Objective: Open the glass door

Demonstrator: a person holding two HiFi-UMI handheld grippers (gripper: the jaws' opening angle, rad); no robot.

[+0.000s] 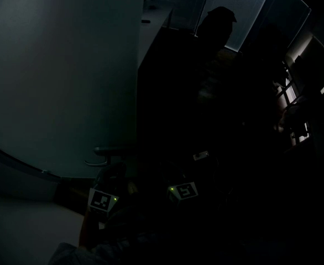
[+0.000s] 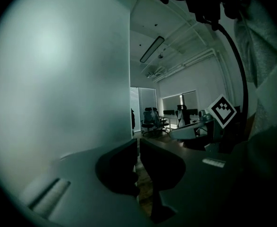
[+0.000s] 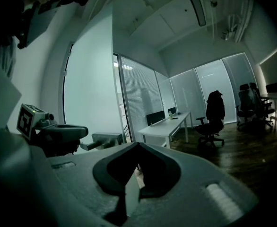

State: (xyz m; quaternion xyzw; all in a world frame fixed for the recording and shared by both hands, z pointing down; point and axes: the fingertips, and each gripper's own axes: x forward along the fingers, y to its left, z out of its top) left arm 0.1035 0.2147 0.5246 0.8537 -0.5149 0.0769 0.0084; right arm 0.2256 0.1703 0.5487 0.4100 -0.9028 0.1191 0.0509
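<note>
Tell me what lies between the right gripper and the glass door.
The left gripper lies there, reaching to the edge of the glass door, left of the right gripper. The right gripper view shows it best.

Dark wood floor [image 3: 256,150] fills the right side of the right gripper view. Standing on it: a long white desk [image 3: 167,126] at centre carrying a monitor [image 3: 155,117] and a bottle [image 3: 170,113], an office chair [image 3: 213,122] centre right, more chairs [image 3: 248,103] at far right.
</note>
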